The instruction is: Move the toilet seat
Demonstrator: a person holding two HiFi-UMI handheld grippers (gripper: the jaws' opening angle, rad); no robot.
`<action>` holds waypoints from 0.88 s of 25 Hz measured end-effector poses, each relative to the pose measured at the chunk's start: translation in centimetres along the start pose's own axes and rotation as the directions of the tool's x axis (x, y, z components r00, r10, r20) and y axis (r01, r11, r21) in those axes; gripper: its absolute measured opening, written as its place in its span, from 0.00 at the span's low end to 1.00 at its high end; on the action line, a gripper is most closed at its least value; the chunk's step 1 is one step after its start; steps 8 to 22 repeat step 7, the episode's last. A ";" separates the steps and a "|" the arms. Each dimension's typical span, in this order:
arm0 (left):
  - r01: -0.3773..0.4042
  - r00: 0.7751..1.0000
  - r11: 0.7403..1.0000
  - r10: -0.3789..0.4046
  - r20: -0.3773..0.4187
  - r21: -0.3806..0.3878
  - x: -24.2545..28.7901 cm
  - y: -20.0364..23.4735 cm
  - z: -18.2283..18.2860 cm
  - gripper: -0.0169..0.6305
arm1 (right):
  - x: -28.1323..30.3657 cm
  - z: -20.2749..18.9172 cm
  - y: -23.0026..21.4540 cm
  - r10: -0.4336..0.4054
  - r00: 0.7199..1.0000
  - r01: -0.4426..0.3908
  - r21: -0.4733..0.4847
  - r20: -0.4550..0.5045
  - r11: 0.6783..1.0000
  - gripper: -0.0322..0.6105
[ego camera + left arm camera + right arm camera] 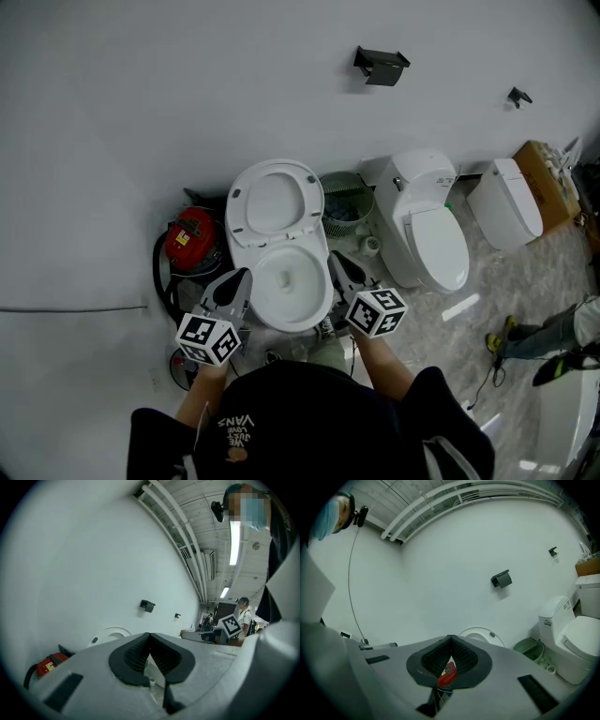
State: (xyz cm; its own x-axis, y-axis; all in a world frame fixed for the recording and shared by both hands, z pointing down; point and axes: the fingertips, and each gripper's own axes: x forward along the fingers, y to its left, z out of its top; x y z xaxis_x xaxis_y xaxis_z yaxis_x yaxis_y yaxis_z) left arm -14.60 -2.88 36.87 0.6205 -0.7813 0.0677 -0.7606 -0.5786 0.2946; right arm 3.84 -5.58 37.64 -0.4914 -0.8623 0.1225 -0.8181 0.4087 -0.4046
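A white toilet stands by the wall with its bowl [289,277] uncovered and its seat [273,202] raised upright against the wall. My left gripper [238,277] hovers at the bowl's left rim, shut with nothing held. My right gripper [336,262] hovers at the bowl's right rim, likewise shut and holding nothing. In the left gripper view the jaws [149,638] meet in front of the raised seat [108,634]. The right gripper view has its closed jaws [450,640] below the raised seat [481,633]. Neither gripper touches the seat.
A red canister [191,237] with black hose sits left of the toilet. A green wire basket [346,204] stands between it and a second toilet [429,232]. Farther right are a third toilet [506,201] and a cardboard box [547,178]. A person's legs [553,334] are at right.
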 end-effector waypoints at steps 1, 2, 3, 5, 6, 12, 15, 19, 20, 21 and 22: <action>-0.003 1.000 1.000 0.003 0.003 0.000 0.0 0.0 0.0 0.03 | -0.1 -0.1 0.1 0.001 1.000 -0.001 -0.001 -0.001 1.000 0.05; -0.006 1.000 1.000 0.006 0.005 0.001 -0.1 0.0 0.0 0.03 | -0.2 -0.1 0.1 0.002 1.000 -0.002 -0.002 -0.003 1.000 0.05; -0.008 1.000 1.000 0.008 0.005 0.003 -0.1 0.0 0.0 0.03 | -0.3 -0.2 0.1 0.001 1.000 -0.001 -0.004 -0.004 1.000 0.05; -0.010 1.000 1.000 0.010 0.003 0.006 0.0 -0.1 -0.1 0.03 | -0.4 -0.3 0.1 -0.001 1.000 0.001 -0.006 -0.006 1.000 0.05; -0.010 1.000 1.000 0.010 0.001 0.006 0.0 -0.1 -0.2 0.03 | -0.4 -0.3 0.1 -0.002 1.000 0.002 -0.007 -0.007 1.000 0.05; -0.011 1.000 1.000 0.011 -0.002 0.005 0.1 -0.1 -0.2 0.03 | -0.4 -0.3 0.0 -0.003 1.000 0.003 -0.008 -0.009 1.000 0.05; -0.011 1.000 1.000 0.011 -0.002 0.005 0.1 -0.1 -0.2 0.03 | -0.4 -0.3 0.0 -0.003 1.000 0.003 -0.008 -0.009 1.000 0.05; -0.011 1.000 1.000 0.011 -0.002 0.005 0.1 -0.1 -0.2 0.03 | -0.4 -0.3 0.0 -0.003 1.000 0.003 -0.008 -0.009 1.000 0.05; -0.011 1.000 1.000 0.011 -0.002 0.005 0.1 -0.1 -0.2 0.03 | -0.4 -0.3 0.0 -0.003 1.000 0.003 -0.008 -0.009 1.000 0.05; -0.011 1.000 1.000 0.011 -0.002 0.005 0.1 -0.1 -0.2 0.03 | -0.4 -0.3 0.0 -0.003 1.000 0.003 -0.008 -0.009 1.000 0.05; -0.011 1.000 1.000 0.011 -0.002 0.005 0.1 -0.1 -0.2 0.03 | -0.4 -0.3 0.0 -0.003 1.000 0.003 -0.008 -0.009 1.000 0.05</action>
